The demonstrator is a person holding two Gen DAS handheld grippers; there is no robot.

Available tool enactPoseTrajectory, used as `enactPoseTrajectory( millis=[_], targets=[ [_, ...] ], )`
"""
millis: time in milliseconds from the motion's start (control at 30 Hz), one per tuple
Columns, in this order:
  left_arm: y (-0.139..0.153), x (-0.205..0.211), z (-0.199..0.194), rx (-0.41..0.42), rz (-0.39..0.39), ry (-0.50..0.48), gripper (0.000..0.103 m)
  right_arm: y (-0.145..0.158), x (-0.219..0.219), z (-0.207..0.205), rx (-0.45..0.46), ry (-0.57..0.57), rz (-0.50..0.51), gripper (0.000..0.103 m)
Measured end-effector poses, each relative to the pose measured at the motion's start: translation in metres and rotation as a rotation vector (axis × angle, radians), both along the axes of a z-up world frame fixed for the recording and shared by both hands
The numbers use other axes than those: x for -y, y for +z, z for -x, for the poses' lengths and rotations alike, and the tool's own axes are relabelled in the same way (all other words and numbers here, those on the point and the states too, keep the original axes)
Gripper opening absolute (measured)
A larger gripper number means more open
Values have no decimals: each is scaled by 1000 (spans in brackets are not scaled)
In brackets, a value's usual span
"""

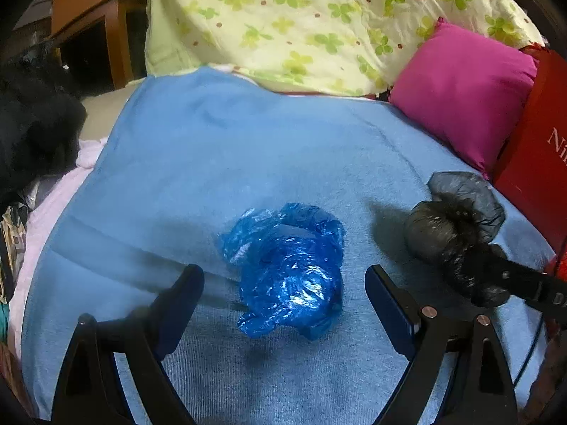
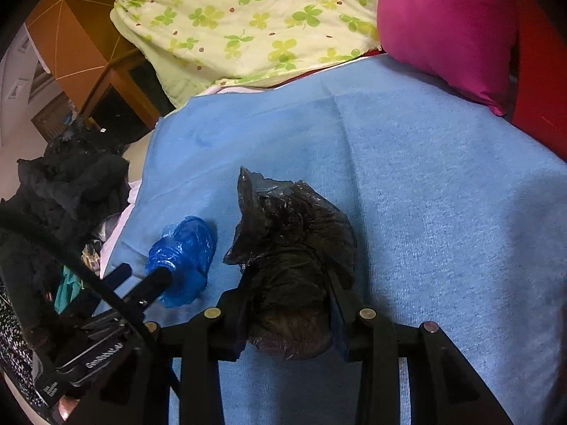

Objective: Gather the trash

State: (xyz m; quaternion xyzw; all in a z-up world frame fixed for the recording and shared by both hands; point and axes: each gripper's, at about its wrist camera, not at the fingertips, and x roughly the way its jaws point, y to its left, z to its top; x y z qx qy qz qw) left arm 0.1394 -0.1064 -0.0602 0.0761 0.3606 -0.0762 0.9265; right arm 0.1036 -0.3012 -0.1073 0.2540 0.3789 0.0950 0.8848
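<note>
Both hand-held grippers work over a blue towel (image 1: pixel 248 148) spread on a bed. Seen from its own wrist camera, the left gripper (image 1: pixel 283 290) has its two fingers spread wide, one on each side of a crumpled blue plastic wrapper (image 1: pixel 288 269) that lies on the towel between them; neither finger visibly presses on the plastic. In the right wrist view the same blue plastic wrapper (image 2: pixel 184 258) sits at the tip of the left gripper (image 2: pixel 141 283), which comes in from the lower left. The right gripper (image 2: pixel 287 304) is pinching a scrunched black plastic bag (image 2: pixel 294 244), its fingers closed against the bag's sides, with the crumpled top of the bag sticking out ahead of the fingertips. From the left wrist camera that black plastic bag (image 1: pixel 457 226) appears to the right of the blue wrapper, clamped at the end of the right gripper (image 1: pixel 496 269), which reaches in from the right edge. The two pieces of trash are near each other but apart on the towel. Behind the towel lies a pale quilt (image 1: pixel 319 17) printed with green clover leaves, and a magenta cushion (image 1: pixel 464 92) leans beside a red bag (image 1: pixel 538 141) with white lettering at the right. A heap of dark clothing (image 2: pixel 71 184) sits off the towel's left edge, with wooden furniture (image 2: pixel 78 35) beyond it.
</note>
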Motion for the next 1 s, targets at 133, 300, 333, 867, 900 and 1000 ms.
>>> enactPoseTrajectory(
  millis=[133, 300, 333, 867, 900, 1000],
  targets=[
    [-5, -7, -7, -41, 65, 6, 92, 1, 1, 1, 3, -1, 0, 39],
    [-17, -13, -18, -110, 120, -8, 67, 3, 0, 3, 7, 1, 4, 39],
    [-19, -14, -20, -128, 136, -9, 62, 3, 0, 4, 9, 1, 5, 39],
    [19, -21, 38, 0, 134, 14, 54, 34, 15, 37, 143, -5, 15, 39],
    [23, -20, 46, 11, 127, 14, 54, 38, 16, 42, 161, -5, 11, 39],
    [33, -20, 63, 37, 104, 43, 54, 50, 19, 55, 216, -8, 11, 39]
  ],
)
